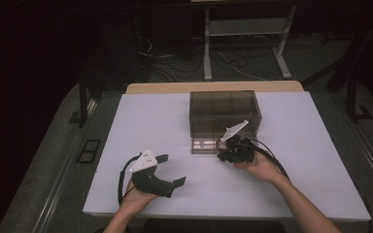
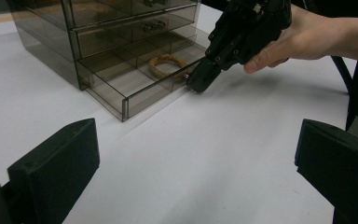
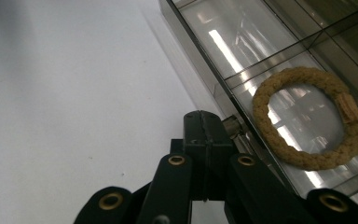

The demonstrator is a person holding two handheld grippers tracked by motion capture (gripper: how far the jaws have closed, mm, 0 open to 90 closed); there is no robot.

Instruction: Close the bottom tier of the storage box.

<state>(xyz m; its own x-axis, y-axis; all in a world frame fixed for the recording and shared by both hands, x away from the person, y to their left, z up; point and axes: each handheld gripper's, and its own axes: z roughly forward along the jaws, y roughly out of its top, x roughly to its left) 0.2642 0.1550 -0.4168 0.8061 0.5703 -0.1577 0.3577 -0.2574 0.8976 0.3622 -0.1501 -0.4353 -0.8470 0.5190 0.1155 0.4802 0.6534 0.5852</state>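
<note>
At the lower left of the high view, the left gripper [image 1: 171, 171] rests on the white, matte counter [image 1: 141, 121] in the person's left hand [image 1: 135, 198]. It is black, with a pale three-cornered plate on top, and its jaws stand wide apart with nothing between them; in the left gripper view they rise as two blunt black blocks at the bottom corners.

At the centre of the high view stands a smoky, see-through plastic drawer box [image 1: 225, 109], boxy and hard-edged, with stacked shallow drawers. Its bottom drawer [image 2: 135, 86] is pulled out towards the person and split into compartments by thin walls. In one compartment lies a tan woven ring [image 3: 310, 116], rope-like and round, with a small flat clasp on one side.

Just right of centre, the right gripper [image 1: 222, 151] in the right hand [image 1: 260, 167] reaches the drawer's front. Its jaws are closed tight together around the small metal drawer knob [image 3: 232, 125], in the middle of the right gripper view, with the ring just beyond the drawer's front wall.

No brand, label or writing can be read.
</note>
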